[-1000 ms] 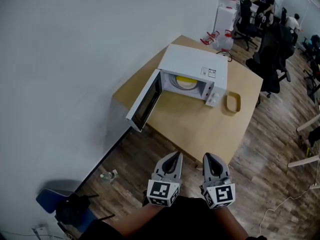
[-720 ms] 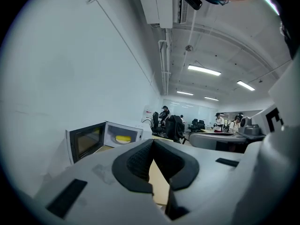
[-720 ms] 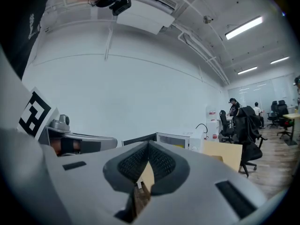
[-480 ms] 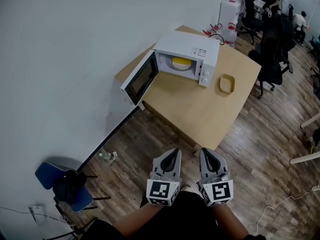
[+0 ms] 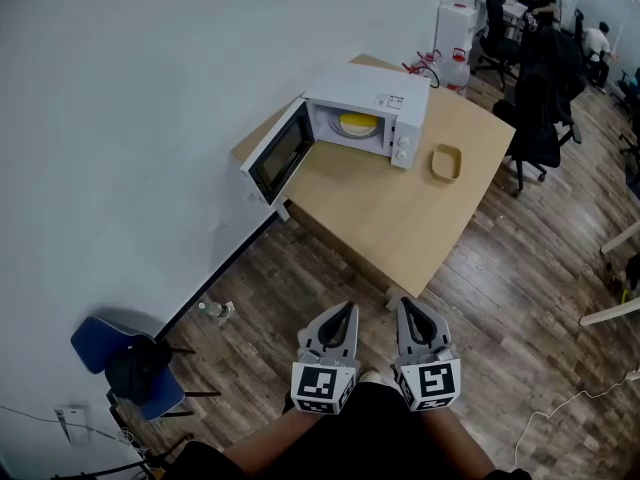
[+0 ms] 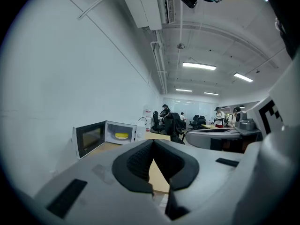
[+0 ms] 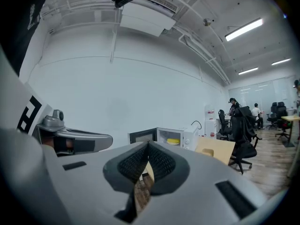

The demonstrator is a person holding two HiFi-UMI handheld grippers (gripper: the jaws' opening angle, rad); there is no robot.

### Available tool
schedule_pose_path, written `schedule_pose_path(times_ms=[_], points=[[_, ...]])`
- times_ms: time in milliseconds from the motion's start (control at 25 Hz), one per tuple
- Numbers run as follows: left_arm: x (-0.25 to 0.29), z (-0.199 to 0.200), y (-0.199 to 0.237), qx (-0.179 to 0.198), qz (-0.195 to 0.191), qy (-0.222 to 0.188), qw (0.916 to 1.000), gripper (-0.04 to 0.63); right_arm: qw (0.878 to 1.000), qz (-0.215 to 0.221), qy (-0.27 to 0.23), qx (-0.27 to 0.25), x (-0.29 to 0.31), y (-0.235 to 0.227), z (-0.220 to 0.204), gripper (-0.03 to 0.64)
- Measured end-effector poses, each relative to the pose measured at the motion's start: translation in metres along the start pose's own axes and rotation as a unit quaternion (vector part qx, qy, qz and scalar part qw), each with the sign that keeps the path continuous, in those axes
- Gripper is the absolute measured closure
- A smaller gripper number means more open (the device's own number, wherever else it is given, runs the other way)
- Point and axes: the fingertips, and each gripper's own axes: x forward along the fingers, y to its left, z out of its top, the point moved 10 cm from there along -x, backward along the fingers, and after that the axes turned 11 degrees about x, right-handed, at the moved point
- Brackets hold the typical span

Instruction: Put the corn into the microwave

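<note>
The white microwave stands on the wooden table with its door swung open to the left. Yellow corn lies on a plate inside it. The left gripper view also shows the corn, and the right gripper view shows the corn too. My left gripper and right gripper hang side by side over the wood floor, well short of the table. Both are shut with nothing between the pads. The left gripper and right gripper point roughly level toward the microwave.
A tan dish sits on the table right of the microwave. A blue chair with a black bag and a bottle are on the floor at left. Black office chairs and seated people fill the back right.
Both grippers have drawn back from the table, which now lies farther off. The microwave and its open door look smaller. The jaws stayed shut.
</note>
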Motion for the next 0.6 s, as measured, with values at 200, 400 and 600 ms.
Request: schedule_pose_path(times_ms=[200,400,600], points=[[-0.0017,0.0016,0.0001,0.003,0.003,-0.005,1.0,0.581,1.0,0.003,-0.006,-0.006,-0.0002,0.0043,0.0037,0.557],[-0.005,0.0014,-0.001,0.004,0.005,-0.009,0.9999,0.581,1.0,0.006,-0.002,-0.012,-0.0011,0.0087,0.0054,0.557],[-0.0017,0.0003,-0.0023,0.0,0.002,-0.011,0.9999,0.581,1.0,0.009,0.002,-0.014,0.0021,0.007,0.0024,0.557]])
